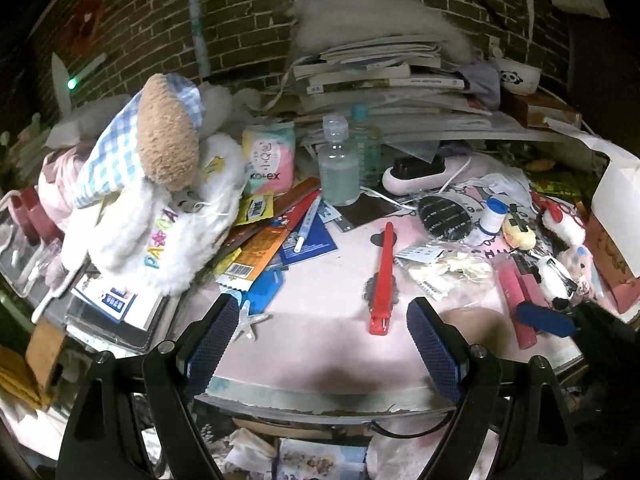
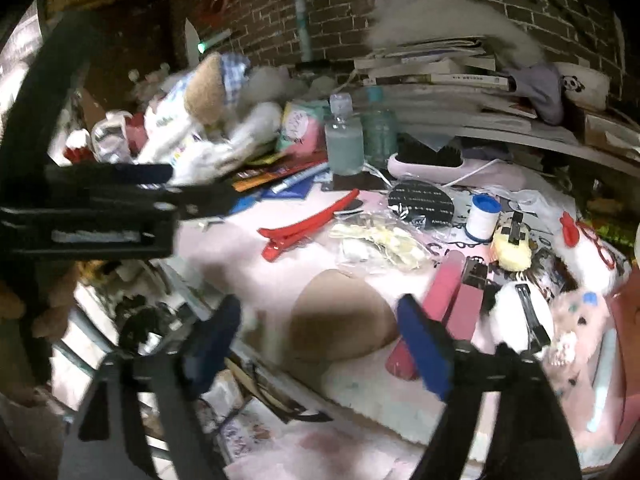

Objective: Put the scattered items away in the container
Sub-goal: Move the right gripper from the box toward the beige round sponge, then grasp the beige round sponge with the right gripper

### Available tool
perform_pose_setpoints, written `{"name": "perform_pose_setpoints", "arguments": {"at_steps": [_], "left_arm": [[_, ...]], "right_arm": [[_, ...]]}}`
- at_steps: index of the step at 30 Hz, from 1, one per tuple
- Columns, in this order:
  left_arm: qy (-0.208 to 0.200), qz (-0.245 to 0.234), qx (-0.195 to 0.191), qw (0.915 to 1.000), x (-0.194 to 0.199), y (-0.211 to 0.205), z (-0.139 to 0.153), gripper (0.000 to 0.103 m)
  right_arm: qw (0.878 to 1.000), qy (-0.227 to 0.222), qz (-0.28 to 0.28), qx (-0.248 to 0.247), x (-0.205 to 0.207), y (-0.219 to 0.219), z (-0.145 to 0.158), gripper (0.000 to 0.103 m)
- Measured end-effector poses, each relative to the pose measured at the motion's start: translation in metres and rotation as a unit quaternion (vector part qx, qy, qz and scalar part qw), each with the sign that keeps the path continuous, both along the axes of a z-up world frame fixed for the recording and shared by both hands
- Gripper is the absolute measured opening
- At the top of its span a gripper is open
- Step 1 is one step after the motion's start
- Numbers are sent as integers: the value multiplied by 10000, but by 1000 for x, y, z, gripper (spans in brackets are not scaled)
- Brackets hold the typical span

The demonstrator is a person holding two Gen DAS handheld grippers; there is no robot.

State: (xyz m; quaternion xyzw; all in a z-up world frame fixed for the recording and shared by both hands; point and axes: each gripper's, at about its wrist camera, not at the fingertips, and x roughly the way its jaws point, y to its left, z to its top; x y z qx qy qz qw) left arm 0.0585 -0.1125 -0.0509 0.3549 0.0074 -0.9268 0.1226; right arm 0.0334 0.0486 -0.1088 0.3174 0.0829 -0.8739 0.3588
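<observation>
On the pink table mat (image 1: pixel 320 344) lies a red hair clip (image 1: pixel 383 276), just ahead of my left gripper (image 1: pixel 324 320). That gripper is open and holds nothing. A clear star clip (image 1: pixel 249 320) lies by its left finger. My right gripper (image 2: pixel 320 316) is open too, low over the mat's front edge. A beige rounded pad (image 2: pixel 340 316) lies on the mat between its fingers, and they do not press on it. Pink tubes (image 2: pixel 452 292) lie by its right finger. The red hair clip (image 2: pixel 308 224) is further ahead. This view is blurred.
A big plush toy (image 1: pixel 160 200) leans at the left over packets and cards. Two bottles (image 1: pixel 340 168) stand in the middle and stacked books (image 1: pixel 380 80) behind. Small toys, a white spool (image 1: pixel 493 216) and a white box (image 1: pixel 616 188) crowd the right. The left gripper's body (image 2: pixel 108 200) crosses the right wrist view.
</observation>
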Motion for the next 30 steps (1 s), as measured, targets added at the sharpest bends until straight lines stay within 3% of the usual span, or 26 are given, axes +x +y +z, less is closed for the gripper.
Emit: {"name": "perform_pose_setpoints", "arguments": {"at_steps": [7,10,11,16,18,30], "left_arm": [[-13,29,48,10000,-1,-5,-3,84],[-26,31,44,10000,-1,-6,-4,84],[-30,35,50,10000,-1,-7,-5,84],[-31,48,72,10000,-1,-8,-5,84],[-31,41,89,9999,-2,-8,-5,84],[-61,85,61,9999,1,-8,-4,84]], "right_arm": [[9992,47,-204,329,-11,-16,-16,80],[9984,296,-281,402,-8,-18,-20,72],[9986,293,-268,357,-8,-17,-20,63],[9988,328,-230,279,-7,-16,-20,54],[9988,351,-196,279,-6,-17,-19,43],[9983,571,55,67,7,-12,5,39]]}}
